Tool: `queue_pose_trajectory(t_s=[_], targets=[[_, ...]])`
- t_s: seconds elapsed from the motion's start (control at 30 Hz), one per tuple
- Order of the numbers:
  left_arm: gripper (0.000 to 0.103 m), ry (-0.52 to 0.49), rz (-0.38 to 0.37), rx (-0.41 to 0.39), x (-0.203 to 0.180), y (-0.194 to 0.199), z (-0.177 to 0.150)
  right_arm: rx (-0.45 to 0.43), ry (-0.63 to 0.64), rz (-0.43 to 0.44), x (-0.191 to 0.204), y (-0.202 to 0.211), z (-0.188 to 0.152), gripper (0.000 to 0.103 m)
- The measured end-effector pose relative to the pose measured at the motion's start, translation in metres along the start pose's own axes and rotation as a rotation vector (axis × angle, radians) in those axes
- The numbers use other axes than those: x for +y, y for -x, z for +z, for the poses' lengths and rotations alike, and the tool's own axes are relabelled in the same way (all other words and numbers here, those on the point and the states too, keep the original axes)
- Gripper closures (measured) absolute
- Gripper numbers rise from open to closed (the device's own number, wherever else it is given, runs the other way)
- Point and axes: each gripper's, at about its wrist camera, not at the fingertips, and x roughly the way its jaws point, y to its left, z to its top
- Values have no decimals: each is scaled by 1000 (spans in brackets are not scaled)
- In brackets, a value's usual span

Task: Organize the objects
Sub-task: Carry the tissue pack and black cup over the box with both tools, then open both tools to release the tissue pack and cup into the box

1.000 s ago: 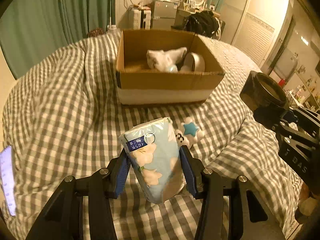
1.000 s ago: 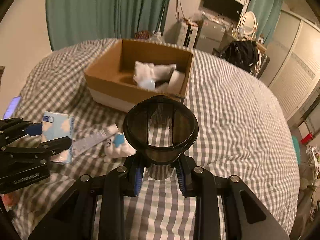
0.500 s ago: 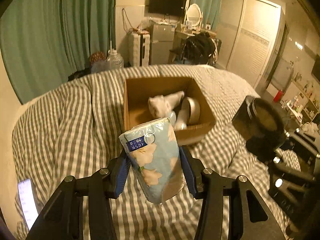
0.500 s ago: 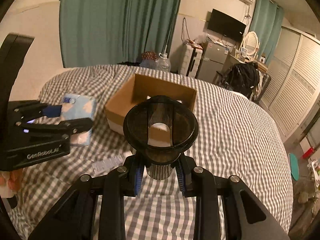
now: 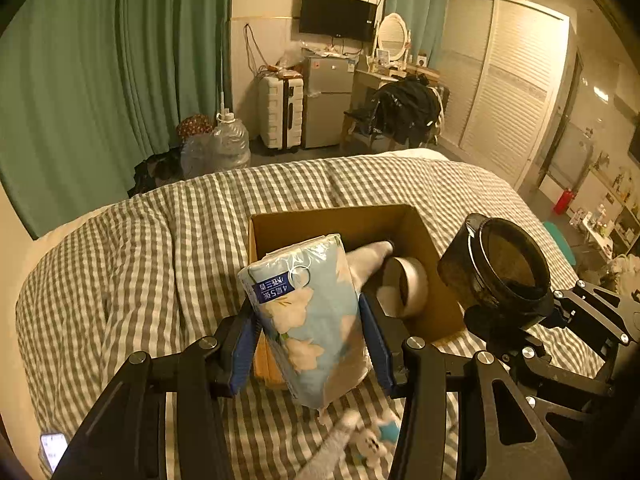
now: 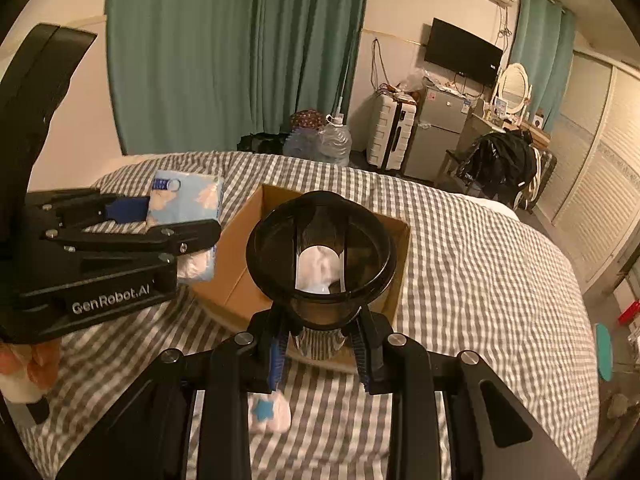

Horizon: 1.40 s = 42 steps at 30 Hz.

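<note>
Both my grippers have risen toward the cardboard box [image 5: 436, 248]. My left gripper [image 5: 308, 344] clamps a tissue pack [image 5: 312, 320] above its near edge; my right gripper [image 6: 320, 344] clamps a dark cup [image 6: 320, 252]. Side by side, they could collide over the box.

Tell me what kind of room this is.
Most likely a lived-in bedroom. A bed with a checked cover fills the foreground. Behind it stand a dressing table with an oval mirror, a louvred wardrobe, a wall television, a small fridge and a suitcase.
</note>
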Motion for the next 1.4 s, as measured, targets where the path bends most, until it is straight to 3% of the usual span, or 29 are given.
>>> queue_pose_trajectory(t_s=[0.23,0.47,0.77,0.87,0.93,1.03,1.1,1.23,1.3,1.4], targets=[[53,12,17,36,9,-58,20,36,-58,34,-20,-61,15,76],[53,-7,26,80,11,-109,22,128,-107,92,-29,-124,0,75],[53,-9,29,123,12,-145,17,167,-112,130,-30,-156,-21,75],[51,-2,23,125,14,-143,18,158,-113,123,-33,-156,-24,70],[47,4,32,127,15,-139,18,147,-120,111,-36,-151,-24,49],[43,13,27,131,16,-129,18,119,-138,104,-41,-136,-22,47],[30,16,30,123,17,-117,21,104,-145,100,-42,-124,-18,46],[24,-2,39,75,13,-80,28,79,-140,70,-38,-93,-13,40],[14,-15,52,56,11,-60,29,60,-136,60,-38,-74,-10,38],[12,-17,60,10,9,-25,28,31,-129,32,-35,-44,-6,34]])
